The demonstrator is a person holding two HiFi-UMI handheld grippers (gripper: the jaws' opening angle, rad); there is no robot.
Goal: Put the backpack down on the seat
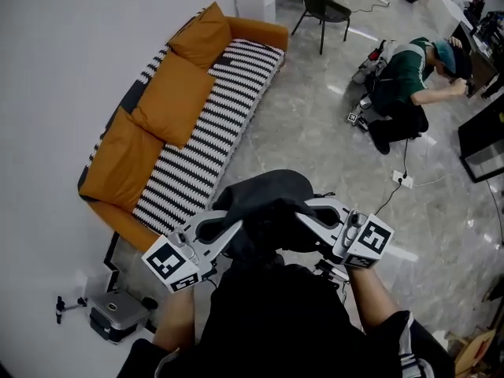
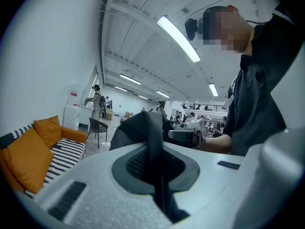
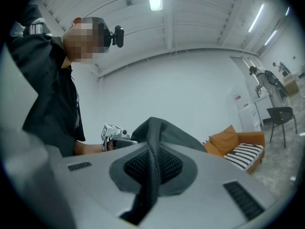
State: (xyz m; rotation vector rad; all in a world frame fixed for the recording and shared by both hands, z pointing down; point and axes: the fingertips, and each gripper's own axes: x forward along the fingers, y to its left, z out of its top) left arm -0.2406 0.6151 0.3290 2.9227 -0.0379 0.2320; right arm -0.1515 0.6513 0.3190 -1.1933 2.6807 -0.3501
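A black backpack (image 1: pixel 264 203) hangs in the air between both grippers, in front of my chest. My left gripper (image 1: pixel 228 228) is shut on one black strap (image 2: pixel 155 147) of it. My right gripper (image 1: pixel 303 215) is shut on another strap (image 3: pixel 153 161). The seat is an orange sofa (image 1: pixel 260 31) with a black-and-white striped cushion (image 1: pixel 216 132), off to the left along the white wall. The backpack (image 2: pixel 136 130) is well short of the sofa (image 2: pixel 71 135) and above floor level.
Several orange pillows (image 1: pixel 173 93) lean on the sofa's back. A person (image 1: pixel 409 85) crouches on the grey floor at the right, with cables and a power strip (image 1: pixel 403 181) nearby. A black chair (image 1: pixel 323 10) stands at the back. A small device (image 1: pixel 114 313) sits by the wall.
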